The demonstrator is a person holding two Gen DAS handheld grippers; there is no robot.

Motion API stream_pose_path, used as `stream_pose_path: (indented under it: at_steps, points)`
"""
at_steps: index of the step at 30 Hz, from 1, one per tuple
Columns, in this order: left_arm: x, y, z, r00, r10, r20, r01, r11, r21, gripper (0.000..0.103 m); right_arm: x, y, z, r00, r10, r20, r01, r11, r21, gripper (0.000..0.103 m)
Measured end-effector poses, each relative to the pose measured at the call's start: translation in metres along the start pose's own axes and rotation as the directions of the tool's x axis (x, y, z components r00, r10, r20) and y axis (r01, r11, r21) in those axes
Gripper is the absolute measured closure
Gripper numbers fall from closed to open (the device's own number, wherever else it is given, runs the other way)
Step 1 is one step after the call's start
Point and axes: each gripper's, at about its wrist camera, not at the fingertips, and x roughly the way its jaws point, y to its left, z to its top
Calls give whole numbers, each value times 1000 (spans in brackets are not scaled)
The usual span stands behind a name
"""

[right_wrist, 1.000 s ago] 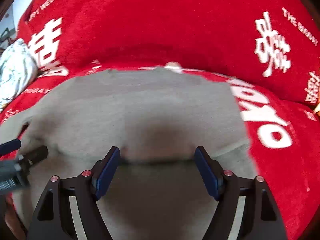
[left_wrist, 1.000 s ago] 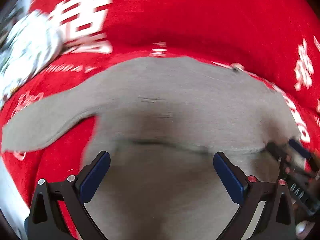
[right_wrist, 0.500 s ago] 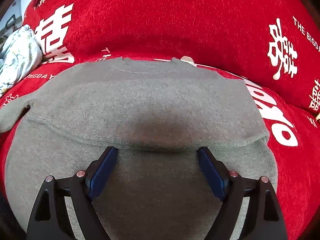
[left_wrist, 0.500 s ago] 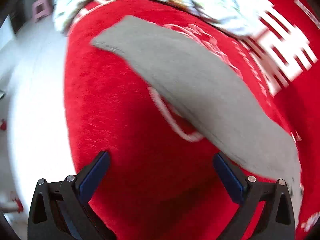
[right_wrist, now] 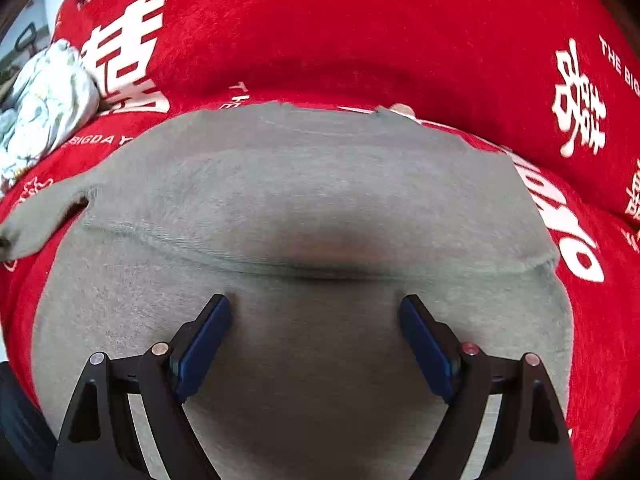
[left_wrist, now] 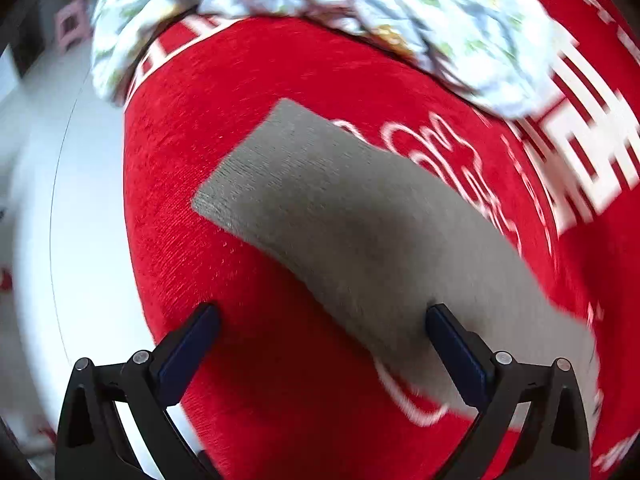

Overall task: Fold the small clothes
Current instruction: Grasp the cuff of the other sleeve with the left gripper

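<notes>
The right gripper (right_wrist: 316, 320) hangs over the near half of the grey sweater (right_wrist: 304, 200), its blue-padded fingers (right_wrist: 206, 336) spread wide with only flat knit below them and nothing pinched. The sweater lies spread on the red blanket (right_wrist: 360, 20). A fold line crosses the sweater just beyond the fingertips, where one layer lies doubled over another. Farther off, the sweater's neckline sits at its far edge, touching a strip of white lettering on the blanket. To the left of the sweater its sleeve (right_wrist: 36, 220) stretches out sideways onto the red cloth. Beyond the sleeve, at the far left, a crumpled flowered cloth (right_wrist: 44, 108) rests on the blanket, apart from the sweater.

In the left wrist view, the left gripper (left_wrist: 320, 320) hovers over that sleeve (left_wrist: 340, 232), fingers released and empty; one pad (left_wrist: 452, 344) stands over the sleeve's near edge, the other over bare red blanket (left_wrist: 200, 152). The cuff end of the sleeve points away, lying flat and unobstructed. Past the cuff, the flowered cloth (left_wrist: 320, 4) is heaped along the blanket's far side, near the sleeve but not touching it. Left of the sleeve the blanket ends and pale floor (left_wrist: 44, 208) shows.
</notes>
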Motion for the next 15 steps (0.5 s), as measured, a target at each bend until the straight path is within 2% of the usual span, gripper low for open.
stream_pose_path:
  at_steps: [4, 6, 8, 9, 10, 11, 12, 13, 15]
  points:
    - [3, -15, 10, 996, 73, 49, -70, 996, -53, 0, 0, 9, 1, 1000, 1, 2, -1, 1000, -9, 14]
    - [6, -29, 16, 993, 90, 72, -88, 996, -32, 0, 1, 8, 1, 1000, 7, 3, -7, 1000, 1, 14]
    - [7, -43, 19, 989, 104, 106, -105, 994, 7, 7, 1, 7, 1, 1000, 9, 3, -9, 1000, 4, 14]
    - [4, -46, 18, 986, 107, 129, -109, 994, 14, 19, 1, 6, 1, 1000, 7, 3, -7, 1000, 0, 14]
    - [1, -48, 19, 983, 103, 153, -109, 994, 27, 41, 1, 6, 1, 1000, 5, 2, -5, 1000, -3, 14]
    - [-4, -52, 19, 980, 90, 175, -100, 994, 48, 55, 1, 6, 1, 1000, 5, 0, -5, 1000, -4, 14]
    - [-6, -54, 19, 982, 65, 175, -77, 995, 62, 82, 0, 6, 2, 1000, 6, -1, -6, 1000, -3, 14]
    - [-6, -55, 20, 986, 38, 161, -50, 997, 66, 87, 1, 5, 2, 1000, 8, -3, -8, 1000, -3, 14]
    - [-9, -54, 21, 986, 50, 157, -59, 997, 56, 87, 0, 5, 3, 1000, 8, -8, -8, 1000, -3, 14]
